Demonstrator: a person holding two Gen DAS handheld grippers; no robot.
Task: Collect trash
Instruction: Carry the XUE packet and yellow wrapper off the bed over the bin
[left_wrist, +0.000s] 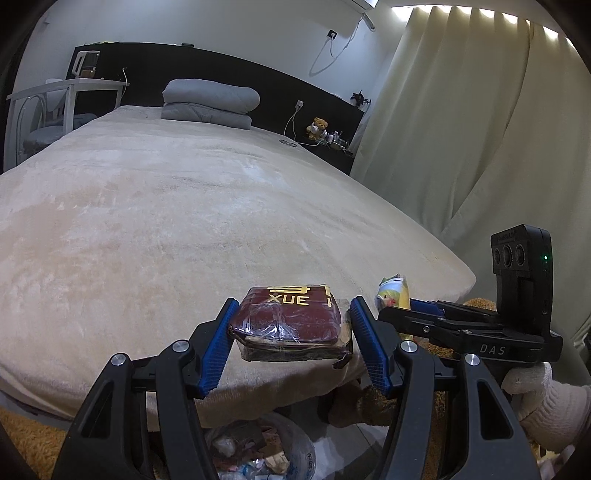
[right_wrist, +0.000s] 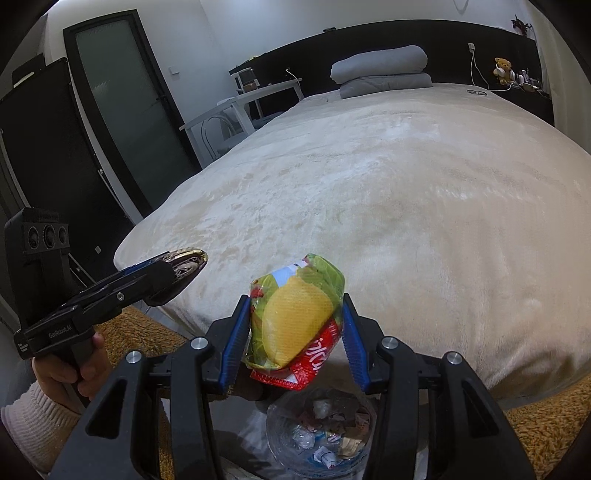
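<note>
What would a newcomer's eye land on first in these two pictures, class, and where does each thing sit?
First, the dark red packet clamped in the left gripper, and the yellow-and-green snack bag clamped in the right gripper, both at the foot of the wide beige bed. Below them, a clear bag of trash sits open on the floor. At the far headboard lies a folded grey quilt.
</note>
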